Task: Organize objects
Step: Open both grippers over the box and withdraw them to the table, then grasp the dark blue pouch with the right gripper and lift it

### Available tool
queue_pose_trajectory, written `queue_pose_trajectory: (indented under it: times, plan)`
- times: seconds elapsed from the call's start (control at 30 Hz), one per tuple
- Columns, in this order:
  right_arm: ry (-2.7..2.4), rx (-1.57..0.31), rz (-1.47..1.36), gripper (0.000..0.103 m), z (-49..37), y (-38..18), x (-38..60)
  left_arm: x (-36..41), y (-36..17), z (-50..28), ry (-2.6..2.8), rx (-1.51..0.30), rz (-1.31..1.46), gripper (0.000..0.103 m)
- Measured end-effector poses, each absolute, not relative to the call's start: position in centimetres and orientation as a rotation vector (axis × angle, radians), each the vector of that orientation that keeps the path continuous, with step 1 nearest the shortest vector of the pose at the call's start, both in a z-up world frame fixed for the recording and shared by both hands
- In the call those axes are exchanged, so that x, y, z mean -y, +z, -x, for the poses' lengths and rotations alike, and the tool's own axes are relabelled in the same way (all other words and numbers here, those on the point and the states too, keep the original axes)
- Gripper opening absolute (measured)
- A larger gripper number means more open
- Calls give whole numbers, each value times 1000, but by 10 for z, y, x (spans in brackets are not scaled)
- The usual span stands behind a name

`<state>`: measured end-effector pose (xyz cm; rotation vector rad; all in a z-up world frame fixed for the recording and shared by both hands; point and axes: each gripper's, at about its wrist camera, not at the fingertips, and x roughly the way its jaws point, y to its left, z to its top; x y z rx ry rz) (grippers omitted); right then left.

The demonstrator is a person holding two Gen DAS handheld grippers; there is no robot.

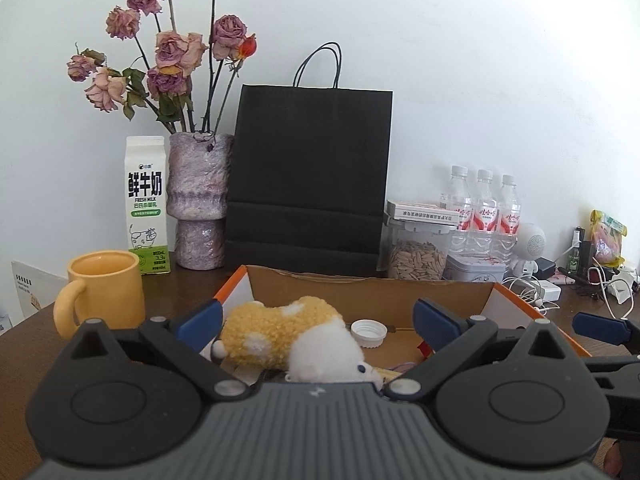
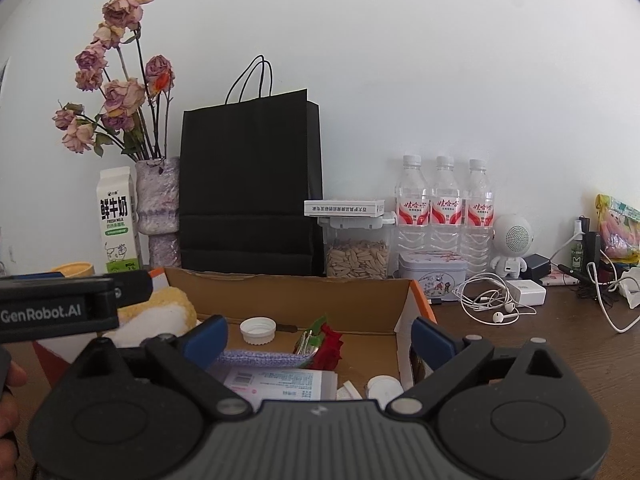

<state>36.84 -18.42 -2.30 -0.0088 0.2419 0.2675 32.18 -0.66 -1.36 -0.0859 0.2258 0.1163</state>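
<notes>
A: Inside the cardboard box, against its left wall, lies the plush toy. Left gripper stands wide around it, pads clear; judged released for storage.

B: Right gripper?

A: Also wide, empty, over the box's right half. Contents there: bottle cap, red rose, knitted pouch, printed packet.

In the cardboard box at lower centre: plush toy left, bottle cap just right of it. Behind the box, paper bag; left of that, vase, then milk carton. Mug at lower left; water bottles at right.
</notes>
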Motion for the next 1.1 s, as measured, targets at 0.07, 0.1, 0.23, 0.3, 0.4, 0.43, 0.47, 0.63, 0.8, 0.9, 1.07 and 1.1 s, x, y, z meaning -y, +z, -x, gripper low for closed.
queue_pose_trajectory:
  times: [0.07,0.1,0.23,0.3,0.4,0.43,0.47,0.63,0.8,0.9,1.07,1.1]
  plan:
    - [270,-229,15,99,-360,-23,185,2,-15,-314,127,-225,88,103]
    - [269,-222,18,99,-356,-23,186,0,-15,-309,127,-223,87,103]
    - [273,-210,35,103,-337,-23,187,-2,-19,-292,112,-224,65,103]
    - [275,-213,41,103,-329,-24,188,-3,-22,-282,103,-240,56,103]
    - [279,-237,44,103,-318,-26,188,-7,-27,-271,100,-283,61,103]
    - [281,-249,46,103,-314,-28,189,-9,-29,-268,99,-299,66,103]
    - [281,-258,48,103,-310,-29,188,-11,-31,-264,94,-321,74,103]
    - [283,-299,70,103,-289,-36,185,-21,-39,-246,85,-390,108,103]
    - [295,-332,66,103,-270,-39,186,-31,-43,-229,111,-412,129,103]
    - [314,-376,49,103,-262,-40,188,-36,-45,-222,117,-435,141,103]
    - [316,-408,50,103,-245,-41,184,-37,-45,-211,107,-440,131,103]
    - [314,-415,52,103,-242,-41,182,-36,-45,-210,106,-440,126,103]
